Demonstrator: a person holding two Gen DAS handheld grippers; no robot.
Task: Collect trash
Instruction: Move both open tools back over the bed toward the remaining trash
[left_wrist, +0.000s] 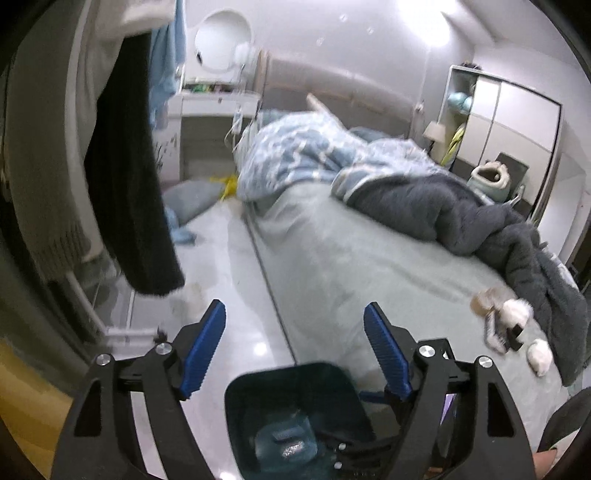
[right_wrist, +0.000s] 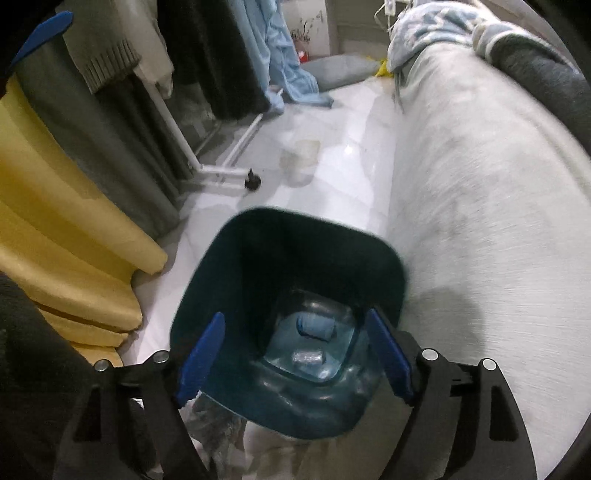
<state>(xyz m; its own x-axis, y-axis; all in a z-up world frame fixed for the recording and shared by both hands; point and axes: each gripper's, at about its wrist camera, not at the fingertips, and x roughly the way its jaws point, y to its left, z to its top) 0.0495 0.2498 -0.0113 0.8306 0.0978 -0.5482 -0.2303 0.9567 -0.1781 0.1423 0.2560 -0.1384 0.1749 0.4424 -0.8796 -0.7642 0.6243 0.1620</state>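
We see a bed (left_wrist: 332, 251) with a blue duvet (left_wrist: 295, 155) and grey blanket (left_wrist: 461, 218), a wardrobe (left_wrist: 513, 122), a yellow curtain (right_wrist: 62, 221), and clothes (left_wrist: 129, 184) hanging beside the floor (right_wrist: 332, 177).

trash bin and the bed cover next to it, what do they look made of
Trash bin: likely hard plastic, dark teal with a dull sheen; smooth thin walls and rounded moulded corners.
Bed cover: woven fabric, pale grey and matte; faint thread texture, drapes softly over the edge.

a home bedroom. ahead and right of the left tongs lies a bed (left_wrist: 332, 240) with rumpled quilts (left_wrist: 295, 155), a wardrobe (left_wrist: 513, 129) beyond. hanging clothes (left_wrist: 122, 166) stand left, past them a dressing table (left_wrist: 214, 107).
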